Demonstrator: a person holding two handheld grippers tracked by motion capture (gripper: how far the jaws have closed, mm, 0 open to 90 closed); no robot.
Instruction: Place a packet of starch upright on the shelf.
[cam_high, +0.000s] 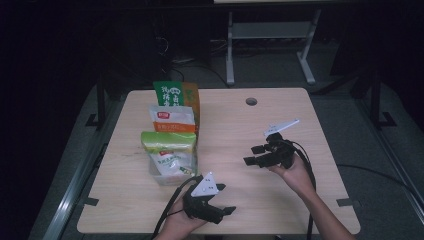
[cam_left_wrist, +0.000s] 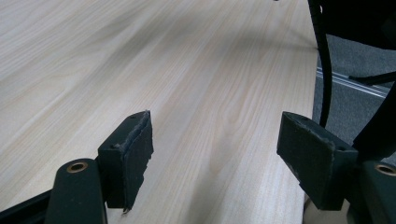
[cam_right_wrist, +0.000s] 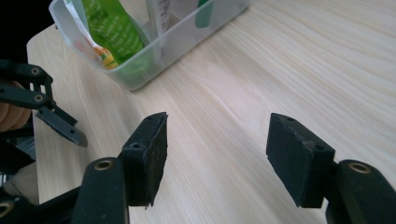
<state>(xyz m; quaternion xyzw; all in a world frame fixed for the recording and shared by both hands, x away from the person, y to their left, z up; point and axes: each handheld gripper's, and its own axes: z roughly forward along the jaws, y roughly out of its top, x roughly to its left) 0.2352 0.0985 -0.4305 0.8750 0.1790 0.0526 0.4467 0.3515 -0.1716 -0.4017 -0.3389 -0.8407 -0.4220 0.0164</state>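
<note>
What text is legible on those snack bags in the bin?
Back green-orange bag: large white characters, too blurred to read.
Middle white bag: red logo patch, unreadable.
Front green bag: small print, blurred, also in the right gripper view.
Nothing reads clearly.

The room is dark, and the light falls mostly on a pale wooden table (cam_high: 280, 115) with rounded corners and a small round hole (cam_high: 251, 101) near its far edge. Under it lies a grey carpet floor (cam_high: 350, 107). Behind the table stands a white metal frame (cam_high: 270, 35), with dark cables (cam_high: 197, 65) beside it on the floor.
</note>
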